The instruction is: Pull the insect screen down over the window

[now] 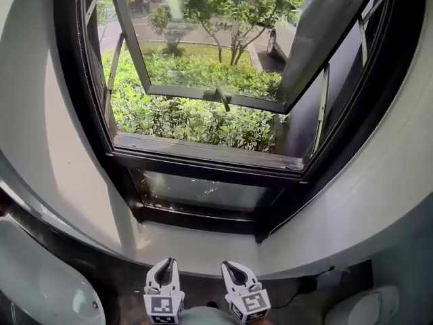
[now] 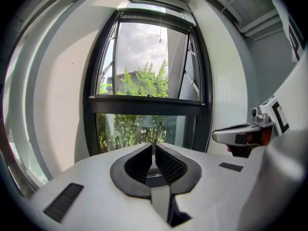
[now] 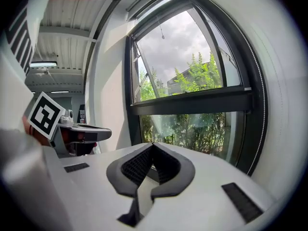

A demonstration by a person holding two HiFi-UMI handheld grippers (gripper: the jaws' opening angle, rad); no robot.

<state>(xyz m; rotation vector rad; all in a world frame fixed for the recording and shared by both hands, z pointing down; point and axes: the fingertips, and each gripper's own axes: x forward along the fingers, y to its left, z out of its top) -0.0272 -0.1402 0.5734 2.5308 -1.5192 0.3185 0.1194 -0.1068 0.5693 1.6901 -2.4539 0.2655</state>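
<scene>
Approach step: left hand-held gripper (image 1: 165, 266) and right hand-held gripper (image 1: 232, 269) both pinched shut, empty, well short of the window (image 1: 203, 156). Next, reach up for what looks like the screen's pull cord (image 2: 160, 30).

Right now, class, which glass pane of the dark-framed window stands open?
The upper glass pane, swung outward over the green bushes with a handle on its bottom rail. The lower glass pane sits flat and shut under the crossbar.
</scene>
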